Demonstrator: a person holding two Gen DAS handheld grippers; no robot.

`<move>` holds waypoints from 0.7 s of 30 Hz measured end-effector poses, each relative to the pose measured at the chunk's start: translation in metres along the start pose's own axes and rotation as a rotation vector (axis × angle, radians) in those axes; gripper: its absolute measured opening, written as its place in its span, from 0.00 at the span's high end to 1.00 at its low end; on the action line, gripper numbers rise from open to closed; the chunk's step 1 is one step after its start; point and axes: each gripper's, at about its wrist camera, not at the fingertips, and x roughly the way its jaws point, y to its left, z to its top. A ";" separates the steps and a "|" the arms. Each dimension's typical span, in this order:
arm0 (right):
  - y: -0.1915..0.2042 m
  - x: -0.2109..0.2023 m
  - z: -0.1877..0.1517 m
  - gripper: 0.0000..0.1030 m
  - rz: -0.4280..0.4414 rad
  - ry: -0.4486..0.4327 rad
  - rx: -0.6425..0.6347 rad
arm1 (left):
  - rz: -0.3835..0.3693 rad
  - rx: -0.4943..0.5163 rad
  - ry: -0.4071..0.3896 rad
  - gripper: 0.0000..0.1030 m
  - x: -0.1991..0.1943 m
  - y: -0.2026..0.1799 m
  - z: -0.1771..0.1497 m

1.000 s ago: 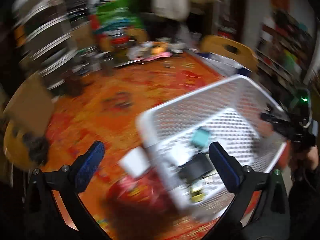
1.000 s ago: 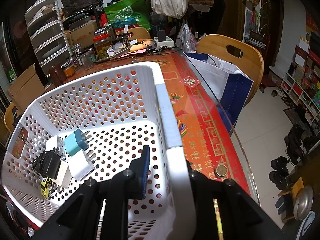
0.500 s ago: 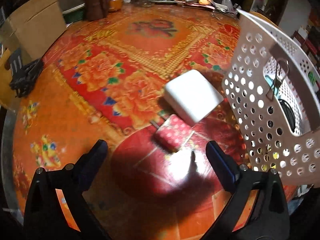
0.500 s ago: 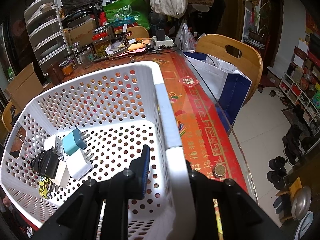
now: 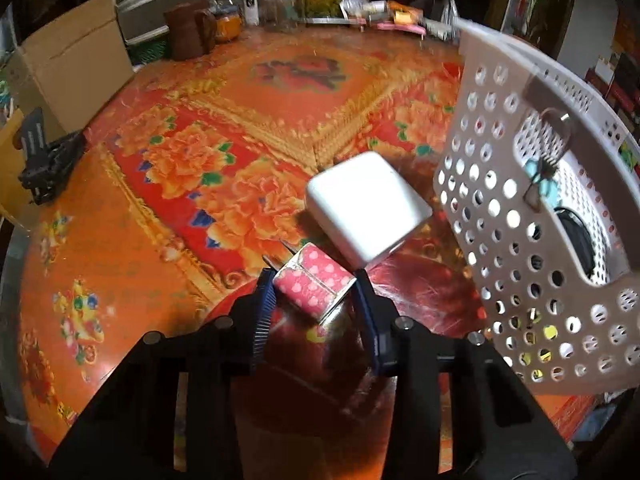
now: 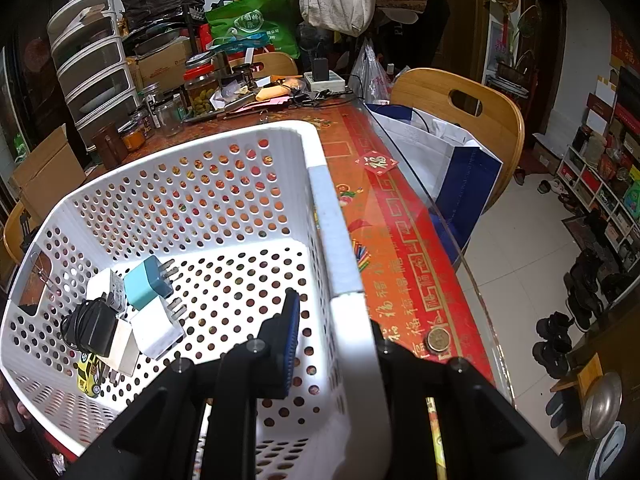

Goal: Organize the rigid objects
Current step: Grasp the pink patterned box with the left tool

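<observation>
- Cluttered room; a glass-topped surface (image 5: 168, 184) under a red floral cloth carries everything.
- White perforated basket (image 6: 192, 200) stands on it, the right gripper (image 6: 332, 340) clamped on its rim.
- Inside, at the far end, lie several plugs (image 6: 148, 284) and a black adapter (image 6: 90, 326).
- White block (image 5: 366, 208) lies just outside the basket.
- Left gripper (image 5: 314, 294), jaws just drawn in, pinches a pink dotted plug (image 5: 314, 286) touching that block.
</observation>
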 end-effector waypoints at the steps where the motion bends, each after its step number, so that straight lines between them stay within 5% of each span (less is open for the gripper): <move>1: 0.000 0.000 0.000 0.81 0.000 0.000 0.000 | -0.001 -0.013 -0.032 0.65 -0.009 0.003 -0.001; 8: 0.000 -0.001 -0.001 0.81 -0.006 0.000 -0.002 | 0.177 -0.020 -0.191 0.65 -0.060 0.011 -0.001; 21: -0.001 -0.001 0.000 0.81 -0.001 0.002 -0.008 | 0.173 -0.008 -0.229 0.65 -0.094 0.012 0.026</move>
